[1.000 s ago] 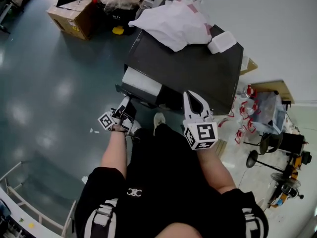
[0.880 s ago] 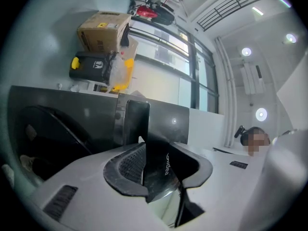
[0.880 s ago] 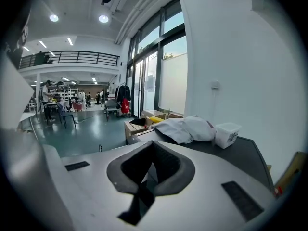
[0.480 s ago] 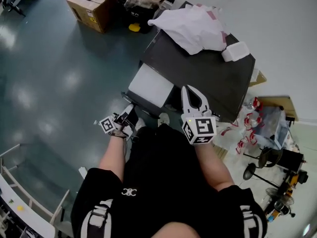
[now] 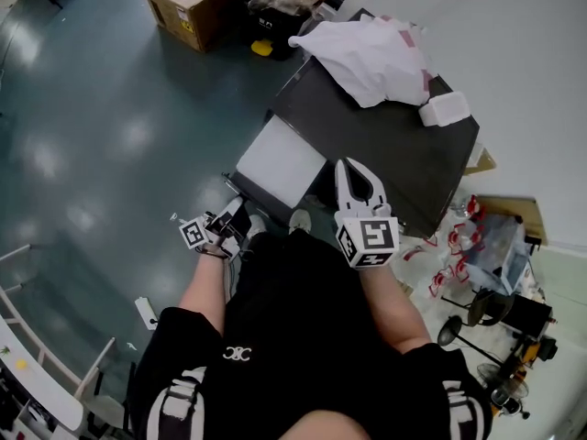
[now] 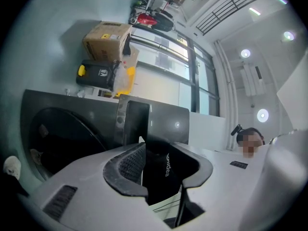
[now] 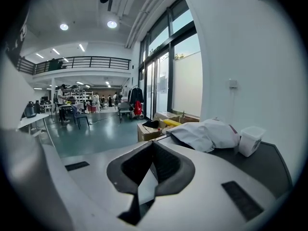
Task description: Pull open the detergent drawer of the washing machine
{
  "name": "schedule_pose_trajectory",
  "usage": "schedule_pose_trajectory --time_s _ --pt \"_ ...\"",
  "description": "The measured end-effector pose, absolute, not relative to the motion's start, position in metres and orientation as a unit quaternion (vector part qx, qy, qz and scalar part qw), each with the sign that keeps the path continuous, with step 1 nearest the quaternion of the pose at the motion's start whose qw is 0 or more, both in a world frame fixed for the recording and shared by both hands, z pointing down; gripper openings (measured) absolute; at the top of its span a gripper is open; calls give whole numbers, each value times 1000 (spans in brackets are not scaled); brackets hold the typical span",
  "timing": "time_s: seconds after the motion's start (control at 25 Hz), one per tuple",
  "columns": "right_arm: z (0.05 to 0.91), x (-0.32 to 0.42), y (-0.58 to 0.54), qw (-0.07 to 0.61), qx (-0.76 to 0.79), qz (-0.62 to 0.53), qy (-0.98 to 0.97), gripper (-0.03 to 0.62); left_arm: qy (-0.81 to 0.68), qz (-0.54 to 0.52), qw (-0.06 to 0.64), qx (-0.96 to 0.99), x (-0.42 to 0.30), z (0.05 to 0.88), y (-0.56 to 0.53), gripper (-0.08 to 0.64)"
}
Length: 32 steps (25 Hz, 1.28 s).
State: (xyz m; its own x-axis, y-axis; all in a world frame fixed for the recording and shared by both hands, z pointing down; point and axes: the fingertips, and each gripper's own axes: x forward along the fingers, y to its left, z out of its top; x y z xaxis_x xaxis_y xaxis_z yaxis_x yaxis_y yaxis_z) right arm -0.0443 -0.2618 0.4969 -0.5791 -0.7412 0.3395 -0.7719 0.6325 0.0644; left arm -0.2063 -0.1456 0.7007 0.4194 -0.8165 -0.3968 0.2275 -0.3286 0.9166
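1. Head view: the detergent drawer point(image 5: 280, 161) juts further out of the washing machine point(image 5: 394, 145) than a second ago, the left gripper point(image 5: 227, 223) pinching its front panel.
2. Right gripper point(image 5: 356, 177), at the machine's front edge: fingers pressed together, empty.
3. Drawer compartments can't be made out.

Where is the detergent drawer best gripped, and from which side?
By its dark front panel, from the front of the washing machine, along the line it slides on. The panel is a thin upright face, narrow enough to pinch. The left claw is closed on it, with the drawer standing part-way out.
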Motion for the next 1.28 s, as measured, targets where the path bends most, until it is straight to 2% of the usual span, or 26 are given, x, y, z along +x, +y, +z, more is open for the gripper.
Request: schedule_pose_trajectory --time_s 1.28 --pt "503 -95 -230 159 328 49 -930 3 -275 -514 508 634 -233 702 -66 144"
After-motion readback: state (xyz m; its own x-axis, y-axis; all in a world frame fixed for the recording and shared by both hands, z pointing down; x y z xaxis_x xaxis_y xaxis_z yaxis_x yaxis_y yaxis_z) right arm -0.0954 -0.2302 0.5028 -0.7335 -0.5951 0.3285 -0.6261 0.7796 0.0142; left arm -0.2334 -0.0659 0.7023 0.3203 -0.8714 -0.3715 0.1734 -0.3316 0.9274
